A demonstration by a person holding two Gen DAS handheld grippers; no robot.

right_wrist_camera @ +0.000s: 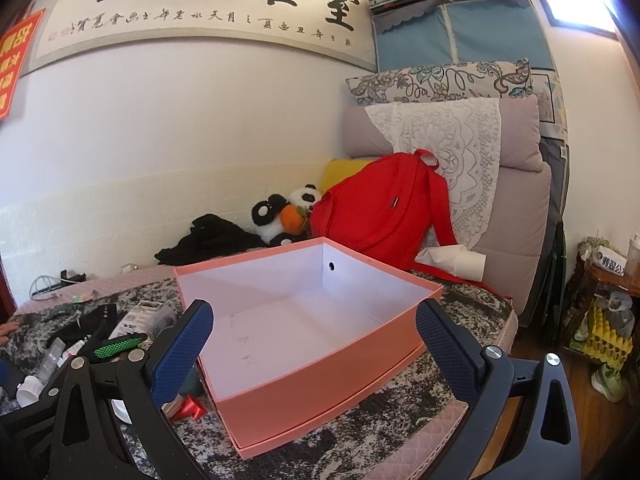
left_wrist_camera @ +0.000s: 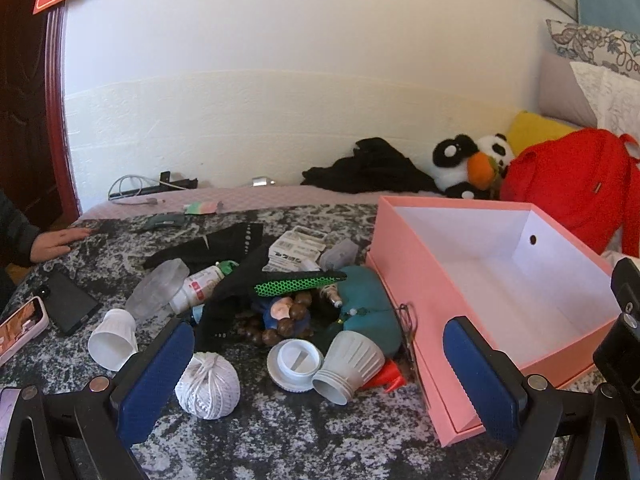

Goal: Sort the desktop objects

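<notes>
The left gripper (left_wrist_camera: pixel 318 376), jaws spread and holding nothing, hung nearest the clutter: a white string ball (left_wrist_camera: pixel 208 386) touched its left finger. The right gripper (right_wrist_camera: pixel 314 344), likewise spread, framed the empty pink box (right_wrist_camera: pixel 320 384) ahead.

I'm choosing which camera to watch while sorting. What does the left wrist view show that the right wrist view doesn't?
Only the left wrist view shows the white string ball, the two phones, the wooden bead string and a person's hand.

Only the right wrist view shows the calligraphy scroll and the shoes on the floor.

Both show the empty pink box, the red backpack, the panda toy and an open hand-held gripper.
</notes>
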